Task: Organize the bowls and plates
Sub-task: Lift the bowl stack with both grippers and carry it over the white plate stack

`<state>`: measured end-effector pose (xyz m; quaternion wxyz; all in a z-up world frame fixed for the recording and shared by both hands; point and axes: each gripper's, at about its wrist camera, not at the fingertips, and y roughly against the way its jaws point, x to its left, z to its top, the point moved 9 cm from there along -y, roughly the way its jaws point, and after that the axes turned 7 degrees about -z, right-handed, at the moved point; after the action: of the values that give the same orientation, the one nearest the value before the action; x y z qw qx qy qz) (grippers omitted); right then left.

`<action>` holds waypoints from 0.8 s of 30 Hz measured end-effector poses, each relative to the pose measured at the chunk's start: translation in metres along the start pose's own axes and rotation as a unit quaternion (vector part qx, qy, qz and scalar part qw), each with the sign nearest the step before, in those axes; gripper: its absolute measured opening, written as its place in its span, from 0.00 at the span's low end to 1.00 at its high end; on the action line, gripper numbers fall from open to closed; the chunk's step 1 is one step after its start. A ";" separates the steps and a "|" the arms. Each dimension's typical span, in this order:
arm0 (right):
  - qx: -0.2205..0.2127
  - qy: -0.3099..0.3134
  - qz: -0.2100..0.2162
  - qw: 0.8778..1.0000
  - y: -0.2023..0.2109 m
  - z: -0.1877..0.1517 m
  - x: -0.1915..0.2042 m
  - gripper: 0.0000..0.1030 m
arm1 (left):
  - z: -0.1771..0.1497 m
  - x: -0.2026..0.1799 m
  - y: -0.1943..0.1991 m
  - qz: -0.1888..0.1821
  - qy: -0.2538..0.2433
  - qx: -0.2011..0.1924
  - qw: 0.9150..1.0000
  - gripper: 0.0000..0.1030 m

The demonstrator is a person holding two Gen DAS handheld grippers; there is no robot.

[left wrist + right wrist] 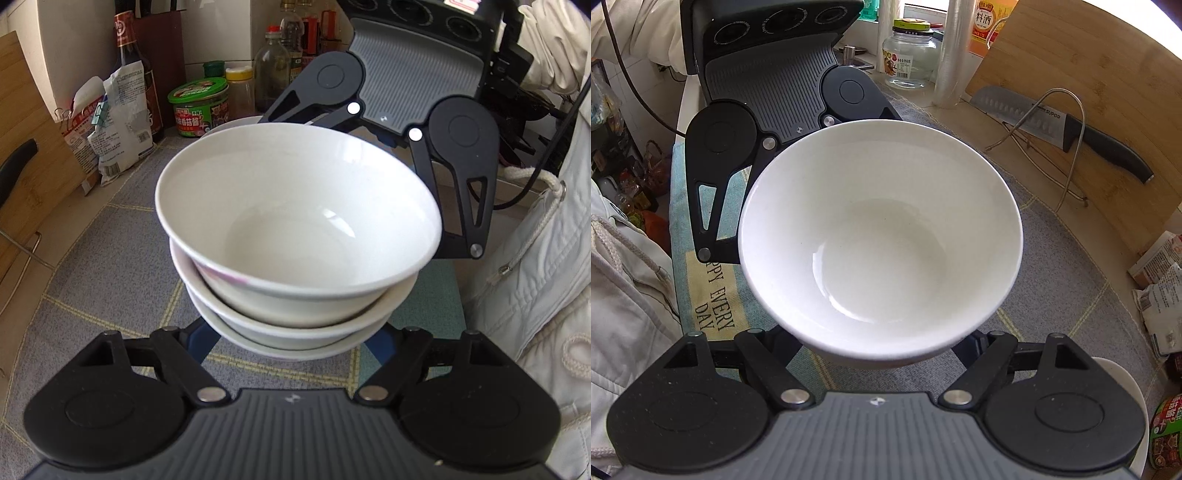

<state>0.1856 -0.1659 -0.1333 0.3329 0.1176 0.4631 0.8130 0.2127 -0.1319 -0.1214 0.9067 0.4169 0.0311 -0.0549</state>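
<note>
I have the bowl stack [295, 236] at frame centre, raised above the mat [110, 280]. Left gripper [291, 343] and right gripper [882, 350] each clamp its base from opposite sides. Jars [197, 107] crowd the upper left; a knife [1071, 129] sits upper right.

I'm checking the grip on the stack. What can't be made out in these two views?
- Left wrist view: left gripper fingertips hidden under the stacked bowls.
- Left wrist view: white plate mostly hidden behind the stack.
- Right wrist view: right gripper fingertips and lower bowls covered by the top bowl.
- Right wrist view: green-lidded jar cut by the edge.
</note>
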 end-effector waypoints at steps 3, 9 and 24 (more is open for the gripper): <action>-0.001 0.002 0.000 1.000 0.007 -0.007 -0.011 0.83 | 0.013 0.000 -0.007 0.000 0.003 -0.002 1.000 0.79; -0.002 0.007 -0.009 1.000 0.023 -0.024 -0.034 0.83 | 0.040 0.002 -0.024 0.004 -0.004 -0.008 1.000 0.79; 0.008 -0.013 -0.058 0.998 0.063 -0.077 -0.100 0.83 | 0.117 0.012 -0.081 -0.007 -0.055 -0.020 0.998 0.79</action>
<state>0.1951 -0.3045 -0.1112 0.3841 0.1036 0.4715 0.7870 0.2162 -0.2737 -0.1075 0.9150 0.3946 -0.0145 -0.0832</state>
